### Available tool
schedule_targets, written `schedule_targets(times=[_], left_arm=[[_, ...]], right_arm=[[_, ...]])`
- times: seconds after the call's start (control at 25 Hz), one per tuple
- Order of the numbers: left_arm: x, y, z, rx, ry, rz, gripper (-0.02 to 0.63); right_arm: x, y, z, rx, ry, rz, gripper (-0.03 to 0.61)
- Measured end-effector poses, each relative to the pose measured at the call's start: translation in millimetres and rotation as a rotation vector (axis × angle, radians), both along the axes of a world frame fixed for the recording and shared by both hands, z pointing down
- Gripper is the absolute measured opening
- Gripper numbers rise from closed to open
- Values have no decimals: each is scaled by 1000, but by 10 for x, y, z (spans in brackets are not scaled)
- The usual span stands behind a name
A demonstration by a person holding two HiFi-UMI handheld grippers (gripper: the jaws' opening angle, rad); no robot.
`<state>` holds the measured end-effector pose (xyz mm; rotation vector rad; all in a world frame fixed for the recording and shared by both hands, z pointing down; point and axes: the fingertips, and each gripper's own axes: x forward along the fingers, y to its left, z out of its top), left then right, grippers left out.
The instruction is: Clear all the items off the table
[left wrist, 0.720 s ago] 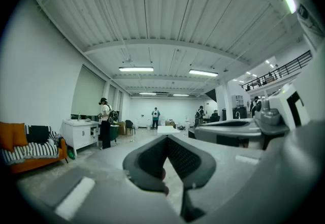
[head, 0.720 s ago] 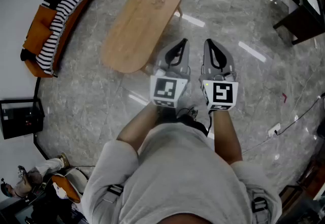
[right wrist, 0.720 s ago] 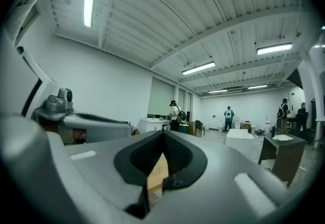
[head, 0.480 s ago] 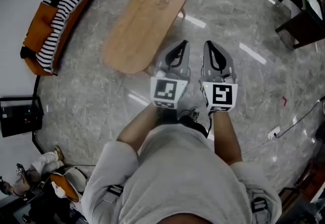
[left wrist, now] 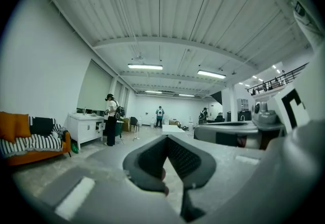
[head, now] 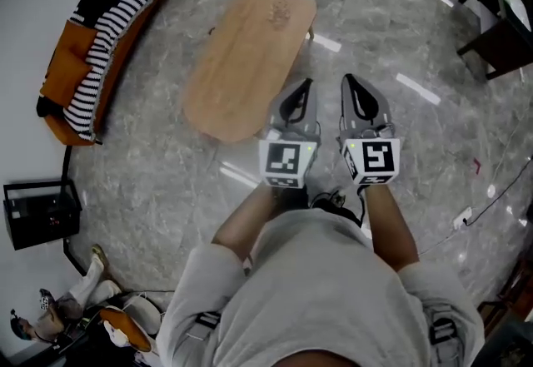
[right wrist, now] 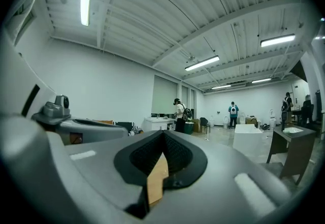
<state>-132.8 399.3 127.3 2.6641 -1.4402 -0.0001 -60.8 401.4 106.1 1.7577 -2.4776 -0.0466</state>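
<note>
Seemingly the oval wooden surface is bare — left claw and right claw, both closed and empty, could clip its near edge if swung low.

2 grippers, 1 table, 1 sofa.

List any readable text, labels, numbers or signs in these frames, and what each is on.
No legible words or numbers in any view.
On the left hand-held gripper, the left marker cube: black-and-white square code, not text.
On the right hand-held gripper, the right marker cube: same kind of code, not text.
On the wooden table: faint mark near the far end, too blurred to read.
</note>
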Motion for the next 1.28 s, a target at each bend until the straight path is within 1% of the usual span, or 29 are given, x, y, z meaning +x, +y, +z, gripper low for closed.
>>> schedule_targets(times=[0.16,0.36,0.56,0.76,0.96,1.16,1.28], left_arm=[[-167,-171,47,-3,21,21,21],[-475,-329,15,7,19,71,21],[-596,-358,43,-10,34,101,21],[-671,-569,80,-20,47,100,21],[-561,-709,140,-21,37,89,21],[-512,-1133,218,-29,3,61,21],[-441,-1437,216,-30,-6,44,21]], right_arm=[[-160,-166,-6,-4,13,4,6],[-557,-355,-85,10,29,7,6],[-762,-409,-91,5,44,2,6],[-791,-649,-118,1,47,6,6],[-636,-840,-34,-3,33,-4,6],[-657,-1325,61,3,16,-51,6],[-532,-1665,58,-1,4,-59,6]])
